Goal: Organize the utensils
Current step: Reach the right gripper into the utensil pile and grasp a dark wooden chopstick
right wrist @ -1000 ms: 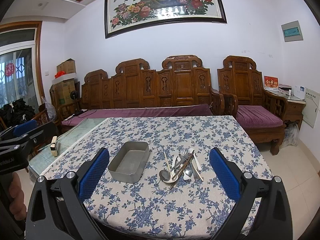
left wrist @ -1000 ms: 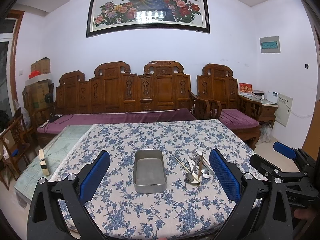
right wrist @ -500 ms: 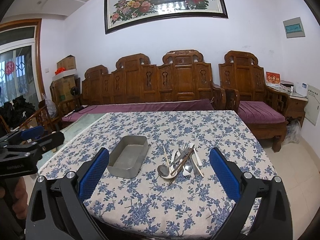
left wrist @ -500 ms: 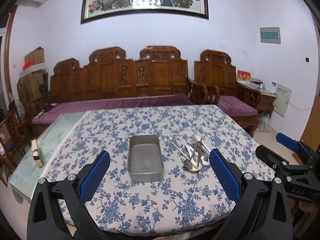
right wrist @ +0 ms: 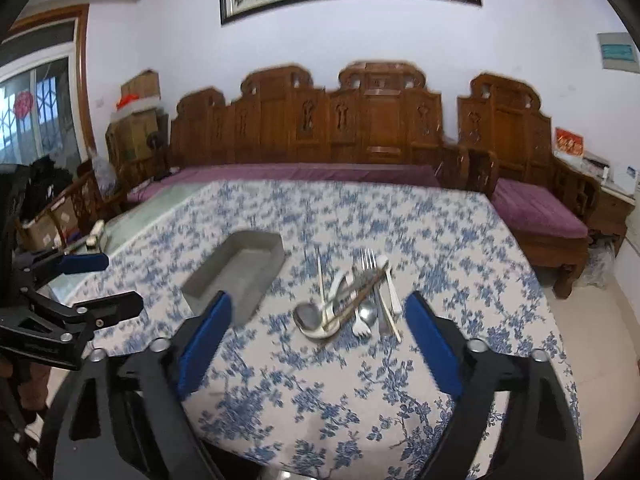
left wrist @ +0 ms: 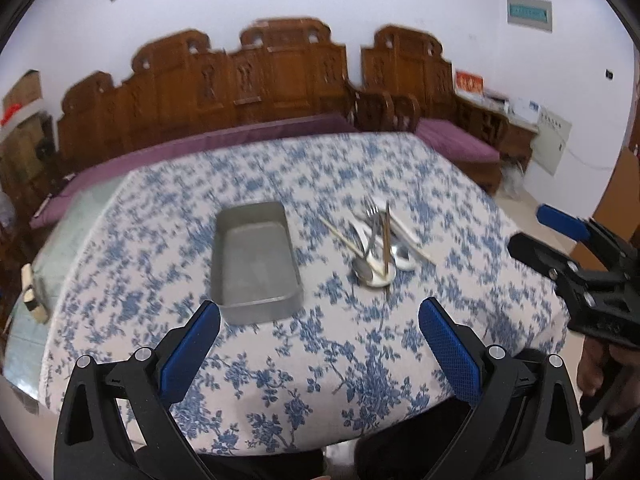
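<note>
Centrally, rectangular metal tray (left wrist: pixel 256 256) beside heaped utensils (right wrist: pixel 352 300).

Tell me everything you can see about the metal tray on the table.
The metal tray is a dull grey, rectangular pan with rounded corners and low straight walls, looking like brushed steel or aluminium. It sits flat on the blue floral tablecloth and holds nothing. The pile of utensils lies apart from it to its right. Neither gripper touches it.

Right tongs (right wrist: pixel 318 326) gape above utensil pile (right wrist: pixel 352 300) beside tray (right wrist: pixel 236 272).
</note>
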{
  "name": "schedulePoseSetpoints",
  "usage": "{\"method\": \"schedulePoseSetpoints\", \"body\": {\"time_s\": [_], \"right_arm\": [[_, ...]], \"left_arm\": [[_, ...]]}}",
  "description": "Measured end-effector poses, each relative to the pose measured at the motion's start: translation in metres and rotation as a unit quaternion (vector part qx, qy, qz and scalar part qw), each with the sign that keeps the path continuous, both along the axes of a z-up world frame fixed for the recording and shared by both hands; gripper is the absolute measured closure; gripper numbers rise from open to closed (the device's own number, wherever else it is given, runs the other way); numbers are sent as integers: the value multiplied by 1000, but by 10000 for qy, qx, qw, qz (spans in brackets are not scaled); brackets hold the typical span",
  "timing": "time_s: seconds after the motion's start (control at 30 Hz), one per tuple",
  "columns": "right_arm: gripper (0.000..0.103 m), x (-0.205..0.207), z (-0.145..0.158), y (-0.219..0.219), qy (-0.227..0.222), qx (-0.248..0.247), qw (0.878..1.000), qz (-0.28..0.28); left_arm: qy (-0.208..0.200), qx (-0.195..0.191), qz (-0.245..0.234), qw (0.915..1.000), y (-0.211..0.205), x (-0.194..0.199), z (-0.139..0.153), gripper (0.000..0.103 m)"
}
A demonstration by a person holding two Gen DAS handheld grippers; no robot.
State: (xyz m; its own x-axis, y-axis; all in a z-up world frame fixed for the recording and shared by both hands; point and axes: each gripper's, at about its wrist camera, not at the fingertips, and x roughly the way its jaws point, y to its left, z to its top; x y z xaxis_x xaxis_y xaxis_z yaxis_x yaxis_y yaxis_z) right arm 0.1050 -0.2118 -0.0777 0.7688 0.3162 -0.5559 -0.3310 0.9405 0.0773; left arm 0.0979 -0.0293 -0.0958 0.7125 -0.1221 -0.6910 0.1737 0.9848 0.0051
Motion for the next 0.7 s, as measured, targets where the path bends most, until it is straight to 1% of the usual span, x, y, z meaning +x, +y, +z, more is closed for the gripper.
{"method": "schedulePoseSetpoints", "body": {"time_s": [0.17, 0.33, 0.4, 0.47, 0.63, 0.7], "right_arm": [[38, 35, -33, -8, 592, -142, 9980, 168], [48, 60, -60, -8, 814, -469, 9949, 364], [54, 73, -71, -10, 990, -401, 9932, 458], [57, 86, -83, -9, 1168, -331, 9914, 485], [62, 119, -105, 2, 1483, -246, 9872, 535], [66, 133, -112, 7, 1594, -206, 9857, 508]], "left_arm": [[374, 53, -154, 9992, -3, 20, -22, 7], [449, 246, -301, 9982, -9, 37, -35, 7], [508, 213, -379, 9978, -9, 43, -38, 7], [529, 158, -450, 9975, -11, 51, -41, 7], [640, 182, -496, 9966, -15, 70, -52, 7], [641, 193, -502, 9965, -17, 75, -56, 7]]}}
